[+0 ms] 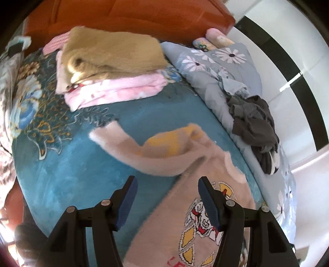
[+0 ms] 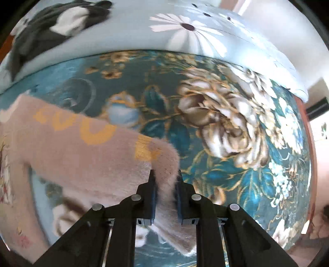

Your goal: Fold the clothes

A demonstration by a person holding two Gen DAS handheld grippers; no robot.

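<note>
A fuzzy pink sweater (image 1: pixel 185 221) with a robot picture and yellow patches lies on the teal flowered blanket (image 1: pixel 72 168). One sleeve (image 1: pixel 144 152) lies across toward the left. My left gripper (image 1: pixel 166 184) is open and empty, above the sweater's left edge. My right gripper (image 2: pixel 165 174) is shut on the sweater's other sleeve (image 2: pixel 92 147), which has yellow letters, and holds it above the blanket (image 2: pixel 226 164).
A stack of folded clothes, tan on pink (image 1: pixel 111 67), sits at the back. A crumpled dark grey garment (image 1: pixel 255 121) lies on a grey daisy duvet (image 1: pixel 205 69) at the right; it also shows in the right wrist view (image 2: pixel 51 26). Orange headboard (image 1: pixel 133 16) behind.
</note>
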